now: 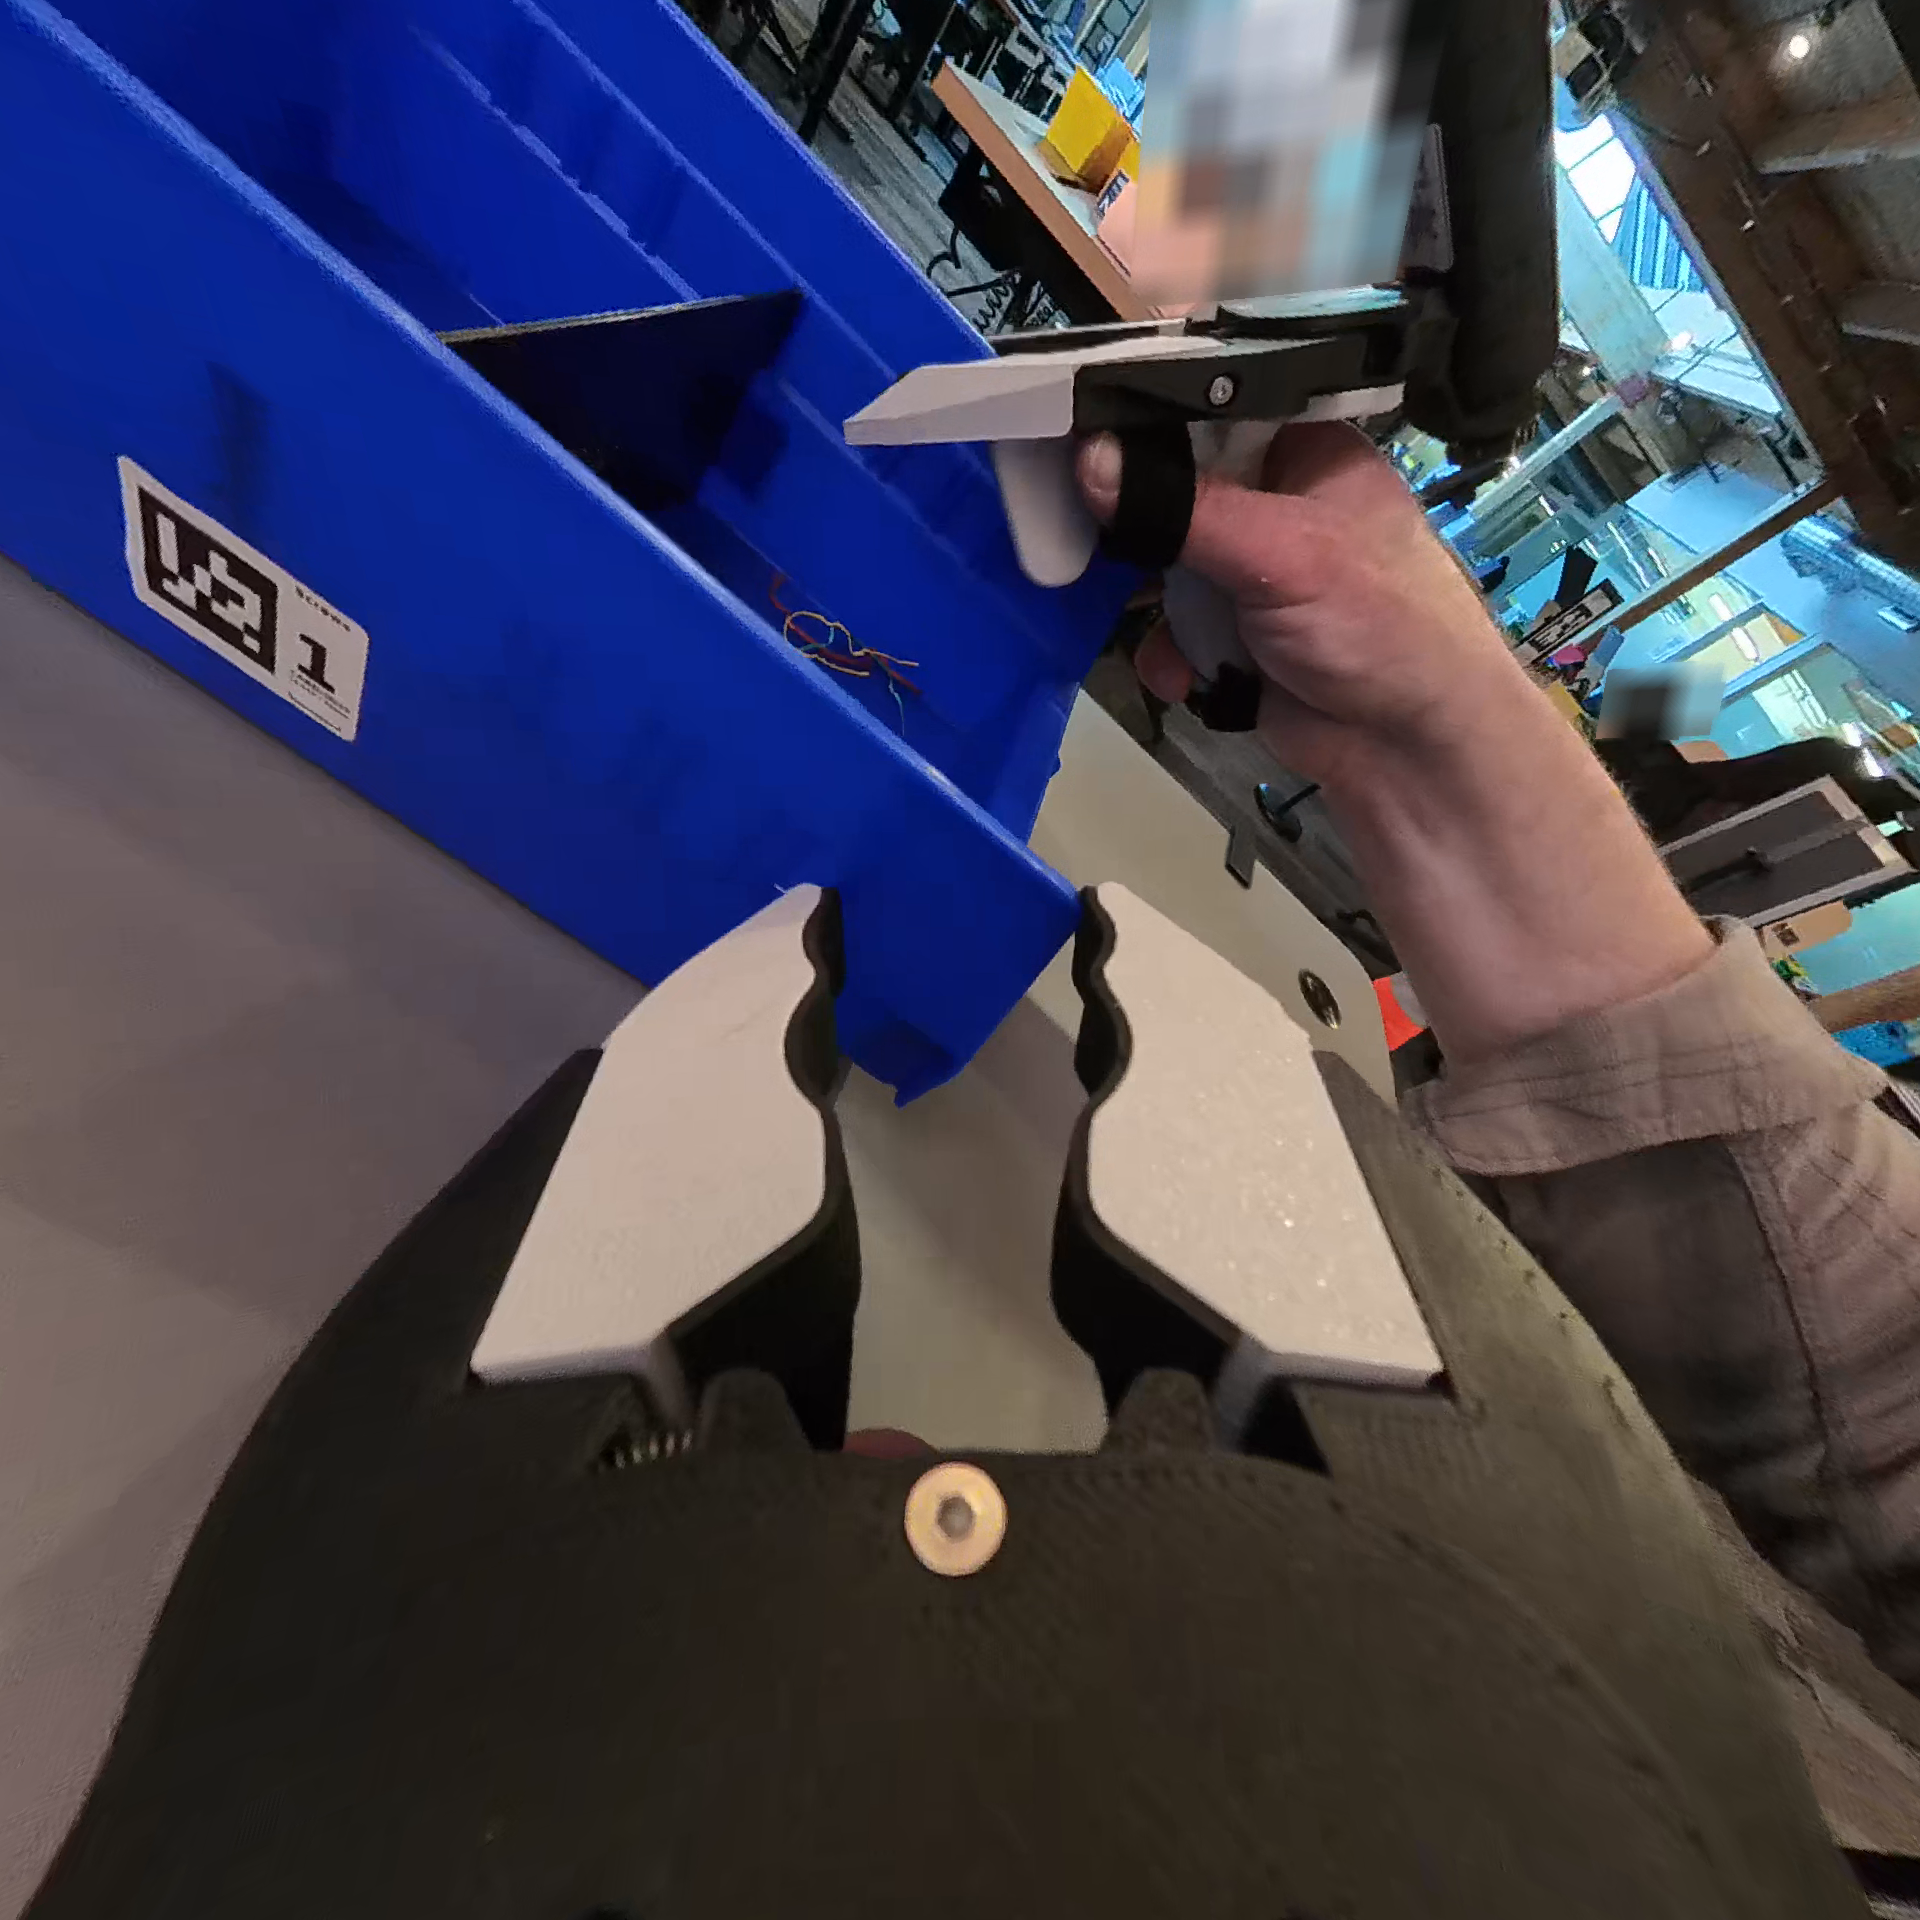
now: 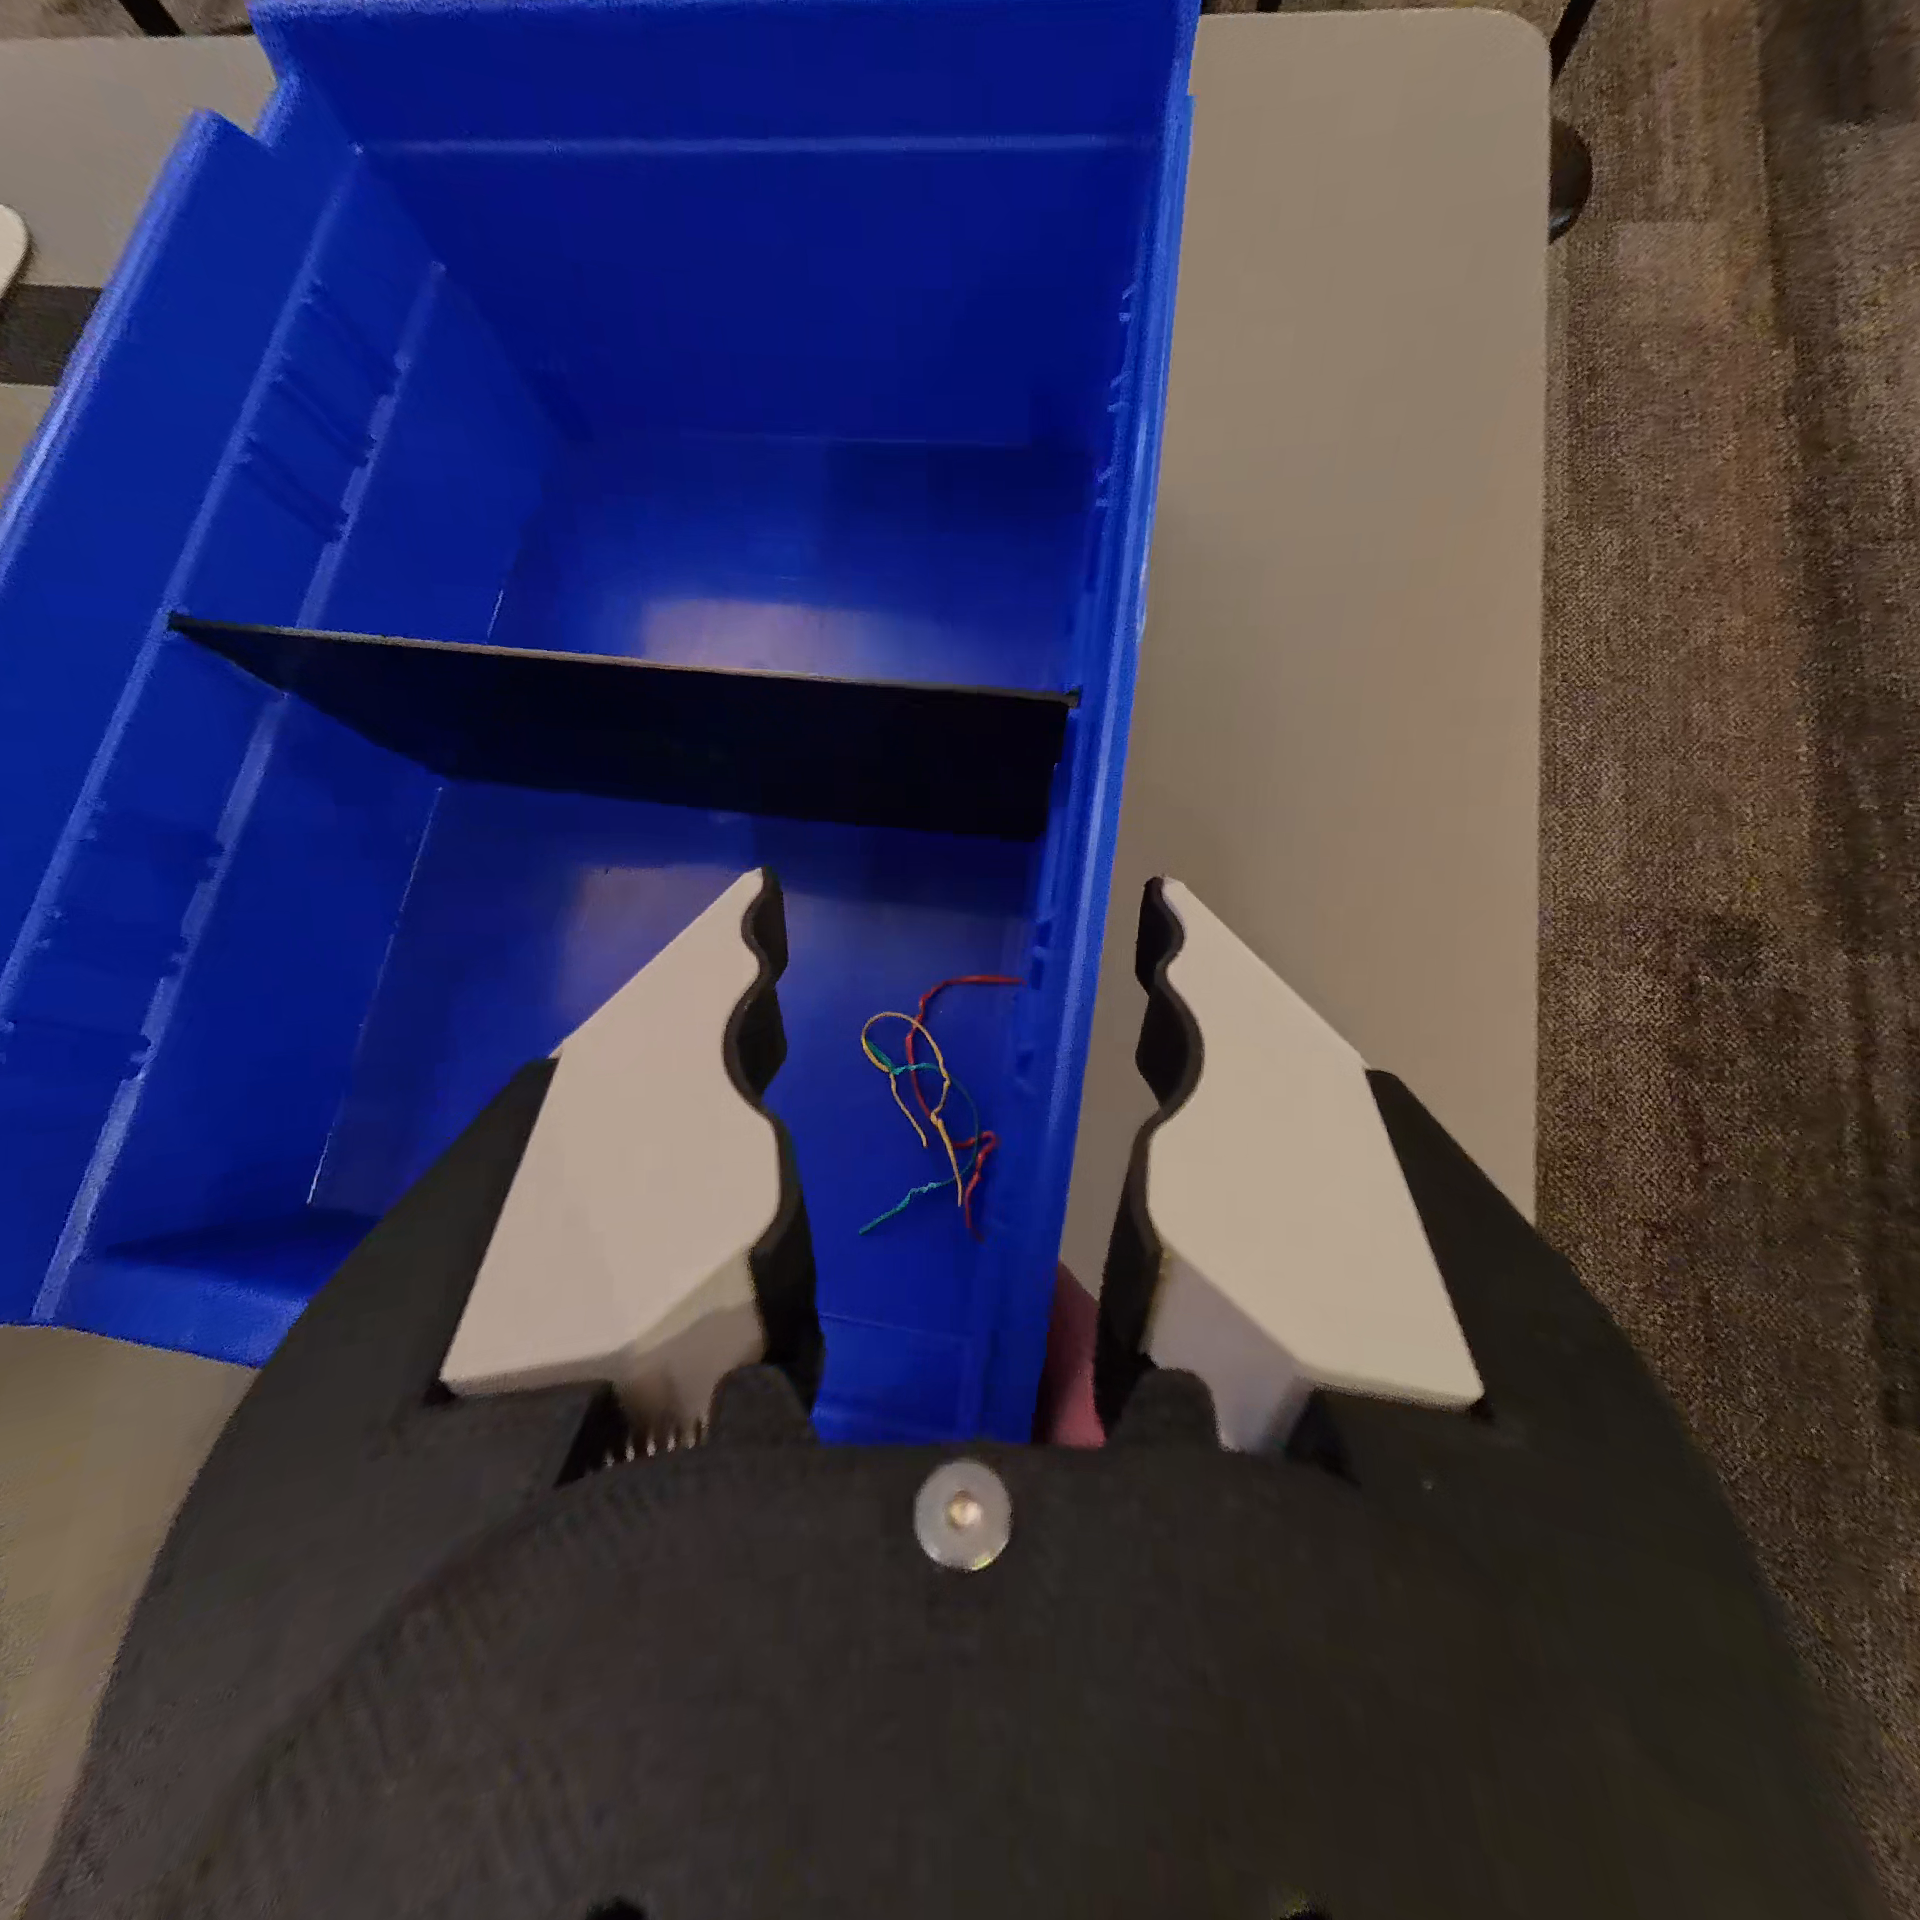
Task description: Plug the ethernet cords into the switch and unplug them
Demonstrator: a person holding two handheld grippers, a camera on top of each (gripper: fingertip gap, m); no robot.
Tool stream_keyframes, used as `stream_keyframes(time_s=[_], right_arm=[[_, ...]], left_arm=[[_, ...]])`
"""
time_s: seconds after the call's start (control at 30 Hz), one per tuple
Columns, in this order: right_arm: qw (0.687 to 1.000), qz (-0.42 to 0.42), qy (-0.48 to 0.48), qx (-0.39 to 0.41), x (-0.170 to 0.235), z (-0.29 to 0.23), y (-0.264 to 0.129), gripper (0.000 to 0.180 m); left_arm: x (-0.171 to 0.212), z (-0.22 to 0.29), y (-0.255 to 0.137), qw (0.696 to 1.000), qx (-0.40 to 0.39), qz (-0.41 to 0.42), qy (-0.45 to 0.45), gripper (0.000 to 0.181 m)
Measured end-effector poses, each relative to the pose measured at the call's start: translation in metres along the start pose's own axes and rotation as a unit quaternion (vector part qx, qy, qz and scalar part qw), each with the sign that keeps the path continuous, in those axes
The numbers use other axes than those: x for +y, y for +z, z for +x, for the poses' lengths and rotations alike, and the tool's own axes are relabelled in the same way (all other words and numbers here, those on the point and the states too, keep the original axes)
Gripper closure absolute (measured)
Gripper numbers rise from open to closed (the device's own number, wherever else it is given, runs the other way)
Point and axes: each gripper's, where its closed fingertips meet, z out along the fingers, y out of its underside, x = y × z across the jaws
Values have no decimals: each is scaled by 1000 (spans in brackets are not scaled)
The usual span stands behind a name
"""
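Observation:
No ethernet cord or switch shows in either view. A blue plastic bin [image 1: 540,748] stands on a grey table [image 1: 208,1091]. My left gripper [image 1: 951,904] is open and empty, with its fingertips at the bin's near corner. My right gripper [image 2: 961,883] is open and empty above the bin [image 2: 727,260], its jaws standing either side of the bin's right wall. It also shows in the left wrist view [image 1: 883,424], held by a hand [image 1: 1351,644] over the bin's far end.
A black divider [image 2: 675,748] splits the bin in two. A few thin coloured wire strands [image 2: 930,1101] lie on the bin floor near its right wall. A white sticker [image 1: 244,597] is on the bin's outer side. Brown carpet [image 2: 1745,831] lies beyond the table's right edge [image 2: 1538,623].

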Motion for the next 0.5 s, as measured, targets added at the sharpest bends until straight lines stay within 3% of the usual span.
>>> stream_keyframes(time_s=[0.17,0.27,0.4,0.5], right_arm=[[1000,-10,1,15,0,13,6,111],[998,18,17,58,-6,27,-3,85],[977,129,-49,164,-49,28,-64,70],[961,204,-109,154,-92,-25,-102,76]], left_arm=[[-9,-6,12,1000,0,4,6,139],[-8,-5,8,1000,17,-1,5,134],[-20,4,-29,999,22,17,37,141],[-42,13,-74,996,20,44,70,138]])
